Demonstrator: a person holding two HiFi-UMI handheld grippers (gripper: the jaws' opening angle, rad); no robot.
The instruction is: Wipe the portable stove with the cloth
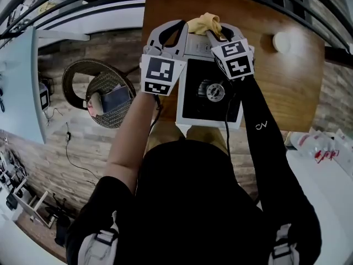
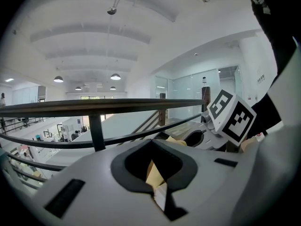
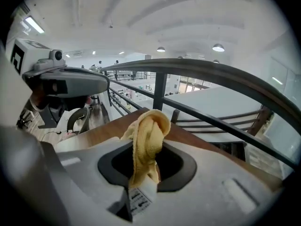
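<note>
In the head view the portable stove (image 1: 193,101), white with a black top and a round burner (image 1: 212,90), sits on the wooden table (image 1: 287,87). A yellow cloth (image 1: 204,23) is bunched up above the stove's far edge, held between both grippers. My left gripper (image 1: 183,26) is shut on one end of it; a yellow fold (image 2: 154,172) shows between its jaws (image 2: 157,194). My right gripper (image 1: 218,31) is shut on the other end, where the cloth (image 3: 146,135) rises in a hump and its white label (image 3: 137,199) is pinched at the jaw tips (image 3: 136,197).
A small white round object (image 1: 281,41) lies on the table's far right. A dark metal railing (image 3: 211,74) runs just beyond the table. A round wicker chair (image 1: 77,76) with a bag on it stands on the floor at the left. A white counter (image 1: 325,175) is at the right.
</note>
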